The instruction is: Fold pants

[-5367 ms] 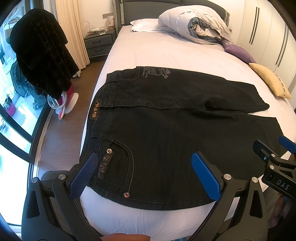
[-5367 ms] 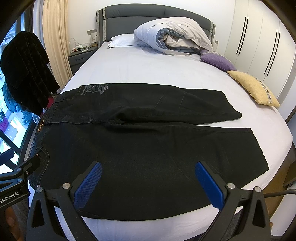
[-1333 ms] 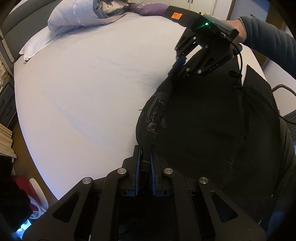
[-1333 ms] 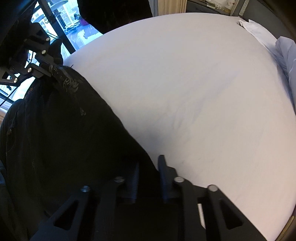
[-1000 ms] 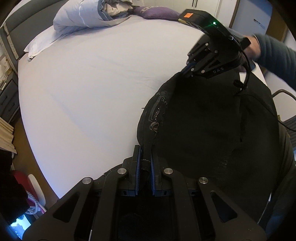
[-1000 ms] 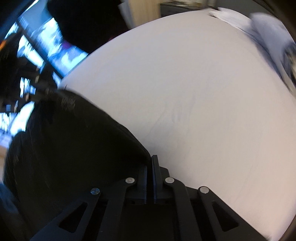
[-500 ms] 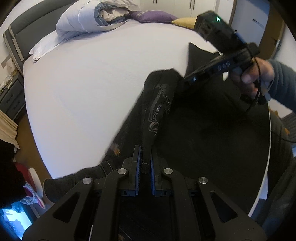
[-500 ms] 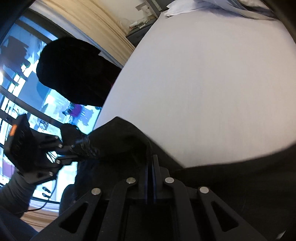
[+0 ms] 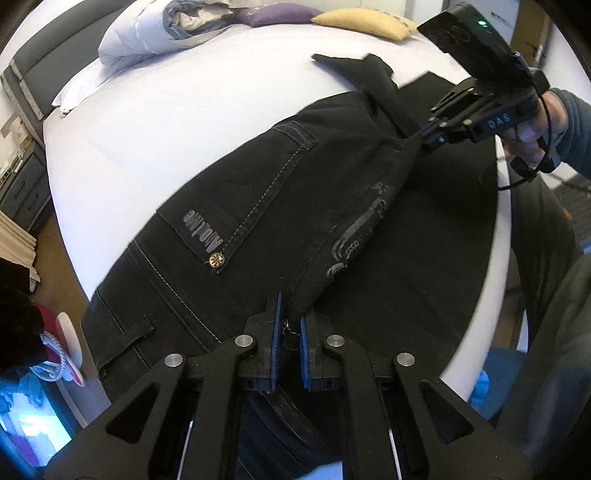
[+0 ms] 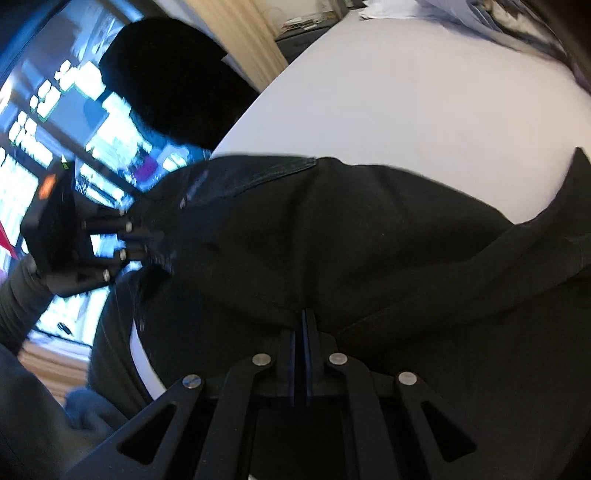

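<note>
Left gripper: our left gripper [image 9: 288,332] is pinched tight on the waist edge of the pants [image 9: 295,206], at 6 o'clock in the left view.
Right gripper: our right gripper [image 10: 303,325] is squeezed shut on a fold of the pants, at 6 o'clock in its own view.
Pants: we see black pants lying across the near side of the bed [image 9: 155,110]. One part hangs off the edge. A back pocket [image 9: 243,206] with grey letters faces up.
Containers: we see a nightstand [image 9: 22,184] with drawers at 9 o'clock; we cannot tell what is in them.
Bed and room: a white sheet covers the bed. A rolled duvet [image 9: 155,33], a purple pillow [image 9: 280,13] and a yellow pillow [image 9: 362,22] sit at 12 o'clock.
Left view only: we see the right gripper from outside at 2 o'clock, with a hand [image 9: 535,125] on it.
Right view only: we see a bright window [image 10: 40,122], a curtain [image 10: 243,40] and a dark coat [image 10: 173,77] at 10 o'clock. This view is blurry.
</note>
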Demonstrator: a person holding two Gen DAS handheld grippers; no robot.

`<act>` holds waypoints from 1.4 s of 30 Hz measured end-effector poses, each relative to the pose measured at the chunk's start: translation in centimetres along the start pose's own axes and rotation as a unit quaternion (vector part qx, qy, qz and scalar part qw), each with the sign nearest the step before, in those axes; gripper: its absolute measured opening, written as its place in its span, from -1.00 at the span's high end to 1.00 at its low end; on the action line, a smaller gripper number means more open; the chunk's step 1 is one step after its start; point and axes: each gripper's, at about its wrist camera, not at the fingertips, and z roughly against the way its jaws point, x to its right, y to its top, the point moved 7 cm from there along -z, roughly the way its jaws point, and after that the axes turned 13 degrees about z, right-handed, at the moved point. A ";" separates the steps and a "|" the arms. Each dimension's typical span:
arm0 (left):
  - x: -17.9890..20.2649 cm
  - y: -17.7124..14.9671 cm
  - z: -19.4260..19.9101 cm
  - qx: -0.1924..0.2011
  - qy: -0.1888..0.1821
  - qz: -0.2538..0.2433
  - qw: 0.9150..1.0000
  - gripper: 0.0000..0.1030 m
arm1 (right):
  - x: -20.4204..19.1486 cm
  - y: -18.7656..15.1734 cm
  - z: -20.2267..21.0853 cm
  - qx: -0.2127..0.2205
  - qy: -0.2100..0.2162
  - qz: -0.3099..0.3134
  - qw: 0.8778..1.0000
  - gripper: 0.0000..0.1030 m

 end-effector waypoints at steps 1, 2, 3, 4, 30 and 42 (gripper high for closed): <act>0.4 -1.1 0.2 -0.003 0.002 -0.006 1.000 0.86 | -0.7 -1.0 -0.1 -0.005 -0.011 0.012 1.000 0.91; 0.4 -1.4 0.1 -0.008 0.002 -0.011 1.000 0.86 | -1.6 -1.4 0.0 -0.009 -0.018 0.020 1.000 0.91; 0.2 -1.6 0.2 -0.010 0.002 -0.015 1.000 0.86 | -2.7 -0.9 -0.5 -0.013 -0.027 0.029 0.999 0.91; 0.8 -2.3 0.4 -0.013 0.001 -0.023 1.000 0.86 | -2.9 -1.1 -0.2 -0.020 -0.042 0.045 0.998 0.91; 2.3 -6.5 0.5 -0.005 -0.007 -0.032 0.999 0.86 | -6.5 -4.3 0.3 -0.040 -0.130 0.122 0.983 0.90; 1.6 -6.7 0.5 0.000 0.013 -0.027 1.000 0.68 | -5.6 -4.6 0.6 -0.020 -0.104 0.103 0.989 0.56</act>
